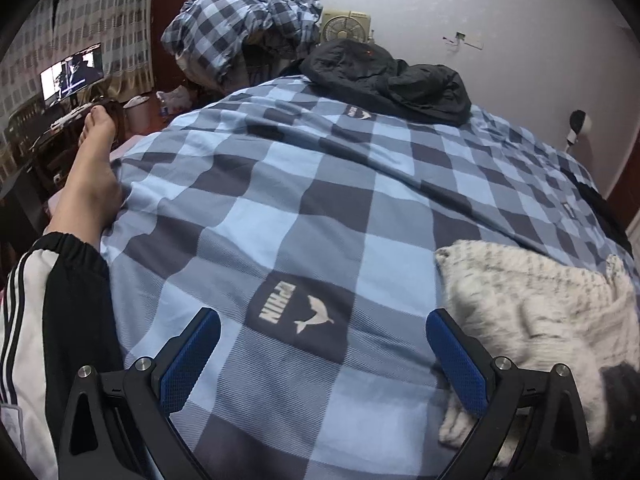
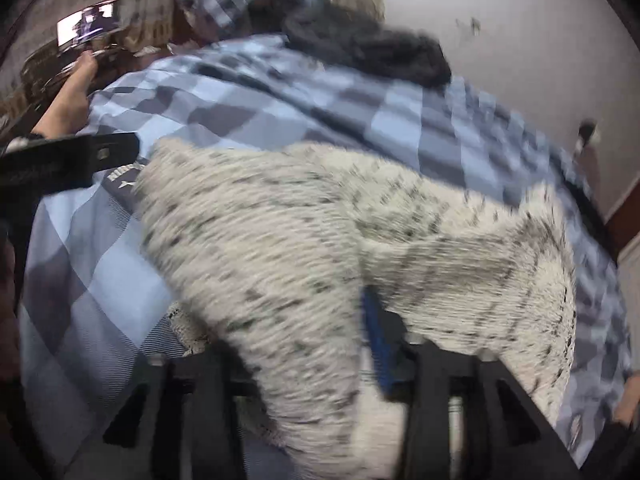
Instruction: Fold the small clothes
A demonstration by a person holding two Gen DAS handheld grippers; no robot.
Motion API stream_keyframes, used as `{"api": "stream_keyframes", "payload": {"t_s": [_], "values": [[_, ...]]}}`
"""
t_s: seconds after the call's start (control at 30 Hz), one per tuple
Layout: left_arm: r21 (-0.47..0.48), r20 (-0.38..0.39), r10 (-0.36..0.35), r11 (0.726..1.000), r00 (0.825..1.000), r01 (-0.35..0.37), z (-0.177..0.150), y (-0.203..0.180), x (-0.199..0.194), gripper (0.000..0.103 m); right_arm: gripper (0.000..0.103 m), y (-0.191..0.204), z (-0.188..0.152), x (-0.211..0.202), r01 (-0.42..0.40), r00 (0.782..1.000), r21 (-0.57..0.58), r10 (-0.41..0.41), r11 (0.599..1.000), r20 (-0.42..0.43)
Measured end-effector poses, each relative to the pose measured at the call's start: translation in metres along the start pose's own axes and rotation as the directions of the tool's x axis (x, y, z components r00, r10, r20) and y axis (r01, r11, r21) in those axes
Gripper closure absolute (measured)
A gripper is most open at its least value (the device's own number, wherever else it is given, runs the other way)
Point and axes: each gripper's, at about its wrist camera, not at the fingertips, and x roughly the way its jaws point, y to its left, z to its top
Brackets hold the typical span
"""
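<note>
where checks spread, one knit garment (image 1: 532,300) lies.

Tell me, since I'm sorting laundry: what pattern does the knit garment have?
Cream with dark flecks; the knit garment shows best in the right wrist view.

A home bedroom: a bed under a blue checked cover (image 1: 320,208), heaped bedding (image 1: 244,28), a curtained window (image 1: 100,20), a lit television (image 1: 72,74) and a small fan (image 1: 346,28).

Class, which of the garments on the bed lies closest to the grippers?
The cream knit garment, flecked grey, beside the left gripper; the black jacket lies far back.
</note>
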Motion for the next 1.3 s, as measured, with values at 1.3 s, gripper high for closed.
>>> {"api": "stream_keyframes", "payload": {"t_s": [1.3], "values": [[0.065,-0.402,-0.450,0.855,0.798,0.515,0.035,-0.074,0.033,0.000,0.001,-0.174,-0.103,0.037,-0.540,0.732,0.757,0.649,0.368,0.207]]}}
